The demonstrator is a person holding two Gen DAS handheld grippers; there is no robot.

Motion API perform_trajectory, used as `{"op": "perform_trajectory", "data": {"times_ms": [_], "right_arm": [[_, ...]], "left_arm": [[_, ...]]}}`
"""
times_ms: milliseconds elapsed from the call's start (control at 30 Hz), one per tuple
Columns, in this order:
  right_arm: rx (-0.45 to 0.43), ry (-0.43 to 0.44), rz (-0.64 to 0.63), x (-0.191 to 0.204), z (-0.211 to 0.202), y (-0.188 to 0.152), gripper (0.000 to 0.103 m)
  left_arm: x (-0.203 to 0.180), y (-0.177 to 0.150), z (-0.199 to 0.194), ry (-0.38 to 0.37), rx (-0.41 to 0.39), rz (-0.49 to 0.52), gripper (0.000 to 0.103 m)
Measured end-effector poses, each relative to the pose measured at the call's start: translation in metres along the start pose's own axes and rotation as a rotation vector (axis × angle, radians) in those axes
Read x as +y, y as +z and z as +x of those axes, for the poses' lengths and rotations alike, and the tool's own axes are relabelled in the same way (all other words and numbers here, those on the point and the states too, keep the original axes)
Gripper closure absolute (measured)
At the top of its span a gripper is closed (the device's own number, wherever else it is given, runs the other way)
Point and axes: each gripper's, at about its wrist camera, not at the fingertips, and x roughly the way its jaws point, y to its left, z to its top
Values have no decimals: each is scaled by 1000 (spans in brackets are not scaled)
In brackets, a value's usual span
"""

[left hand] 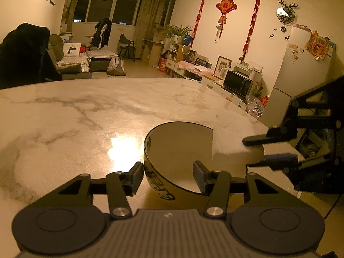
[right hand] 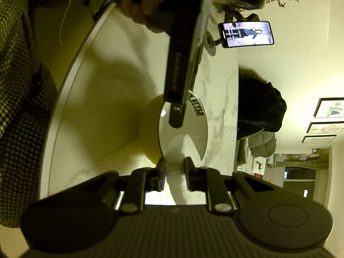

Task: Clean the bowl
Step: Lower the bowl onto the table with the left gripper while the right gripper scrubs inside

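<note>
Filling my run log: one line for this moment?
left gripper: grips bowl wall | right gripper: holds white cloth in bowl | table

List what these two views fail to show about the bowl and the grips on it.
- Left wrist view: the bowl's right rim, covered by the white wad in the right gripper.
- Left wrist view: whether the left gripper presses the bowl wall or only straddles it.
- Right wrist view: the lettering on the bowl, partly covered by the left gripper.
- Both views: any dirt inside, too dim.
</note>
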Motion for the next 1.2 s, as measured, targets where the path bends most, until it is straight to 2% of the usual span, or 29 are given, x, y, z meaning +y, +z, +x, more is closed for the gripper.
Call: {"op": "perform_trajectory", "data": {"times_ms": [433,767,933,1200], "right_arm": [[2,34,42,-33,26,-1,85],[-21,39,6,-47,48,19,85],[-21,33,8,-50,49,21,85],[17,17,42,-44,35,4,84]], "left_arm": [[5,1,12,-22,27,-11,51],[6,2,17,-25,37,-21,51],[5,2,21,-15,45,-17,51],[5,0,27,10,63,-13,51]]}}
